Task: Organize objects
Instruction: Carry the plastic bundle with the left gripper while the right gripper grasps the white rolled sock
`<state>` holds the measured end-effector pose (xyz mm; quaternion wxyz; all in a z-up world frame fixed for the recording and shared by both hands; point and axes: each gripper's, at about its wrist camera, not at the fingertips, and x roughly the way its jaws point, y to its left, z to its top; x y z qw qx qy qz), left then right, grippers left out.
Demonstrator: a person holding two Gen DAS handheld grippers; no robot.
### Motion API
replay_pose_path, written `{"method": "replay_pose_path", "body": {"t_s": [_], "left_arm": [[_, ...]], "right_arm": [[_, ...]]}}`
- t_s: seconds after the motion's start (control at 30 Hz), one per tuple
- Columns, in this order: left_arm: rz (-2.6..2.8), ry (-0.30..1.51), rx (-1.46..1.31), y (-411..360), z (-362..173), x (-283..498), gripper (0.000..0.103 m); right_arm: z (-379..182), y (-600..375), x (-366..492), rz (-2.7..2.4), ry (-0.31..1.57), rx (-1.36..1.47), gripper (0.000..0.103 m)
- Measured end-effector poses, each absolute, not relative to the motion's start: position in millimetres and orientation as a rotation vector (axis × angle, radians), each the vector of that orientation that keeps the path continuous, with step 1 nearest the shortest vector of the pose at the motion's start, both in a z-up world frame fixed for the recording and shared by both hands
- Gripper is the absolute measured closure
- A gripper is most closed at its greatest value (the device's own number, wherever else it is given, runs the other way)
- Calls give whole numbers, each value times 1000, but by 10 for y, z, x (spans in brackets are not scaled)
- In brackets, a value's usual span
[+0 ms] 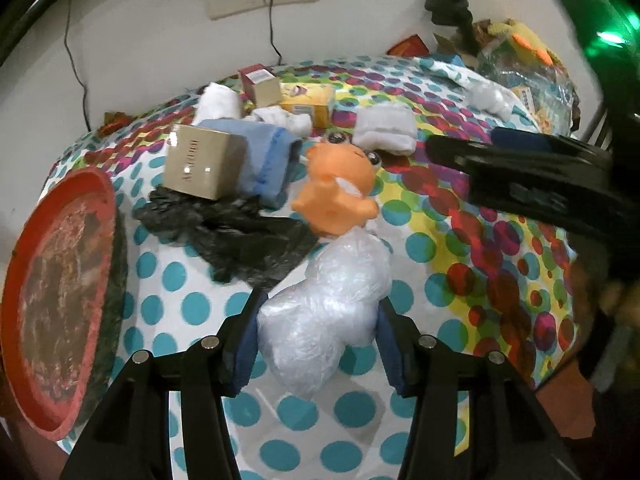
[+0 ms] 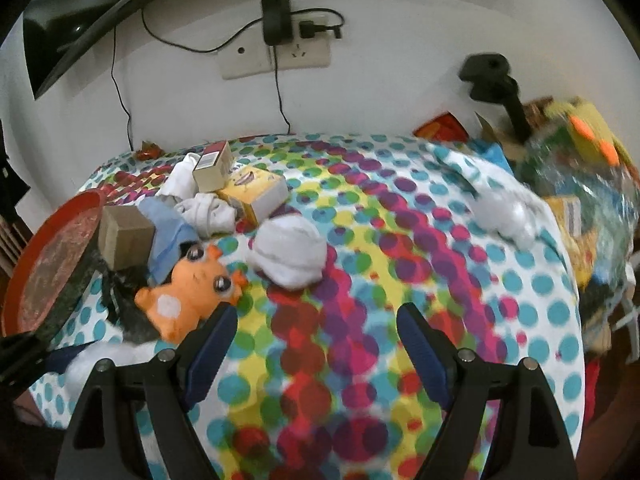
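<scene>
My left gripper [image 1: 320,320] is shut on a crumpled clear plastic bag [image 1: 332,304], which bulges between the blue pads above the dotted cloth. An orange plush toy [image 1: 340,188] lies just beyond it; it also shows in the right wrist view [image 2: 192,292]. My right gripper [image 2: 316,320] is open and empty over the bare cloth, its left finger [image 2: 216,336] close to the toy. It shows as a dark shape in the left wrist view [image 1: 520,172]. A rolled white sock [image 2: 288,256] lies ahead of it.
A red round tray [image 1: 60,300] stands at the table's left edge. A black plastic bag [image 1: 232,236], a brown box [image 1: 204,160], a blue cloth [image 1: 268,156], a yellow box [image 1: 312,100] and white socks [image 1: 384,128] crowd the far middle. A heap of packets [image 2: 580,184] fills the right side.
</scene>
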<state>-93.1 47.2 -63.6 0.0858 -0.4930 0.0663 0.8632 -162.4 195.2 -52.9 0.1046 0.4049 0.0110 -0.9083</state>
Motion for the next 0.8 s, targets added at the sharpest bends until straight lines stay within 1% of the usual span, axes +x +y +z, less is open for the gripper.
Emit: {"method": "replay_pose_path", "body": {"t_s": [0.07,0.27,0.53,0.73,0.77,0.8], "left_arm": [[2584,195,-1462,413,-595,-901,54],[2606,160,-1444,225,-467,-851,54],[2636,77,-1447,-111,-304,-839,54],[2715,72,-1458,-456,-208,-885,54],[2723,67,-1463,-510,-208,-888,54],[2738,61,-1472,-580,-209,-888,54]], "right_arm": [[-550,1892,-1746,-2684,62,1201,19],[-643,1803,-2066,-2689,66,1230,19],[-780,1587,-2237,-2686,168,1240,19],[-847,1584,-2276,-2688,130,1241,19],[-850,1584,-2273,-2682,123,1239,24],[-855,1577,-2272,-2675,119,1240,32]]}}
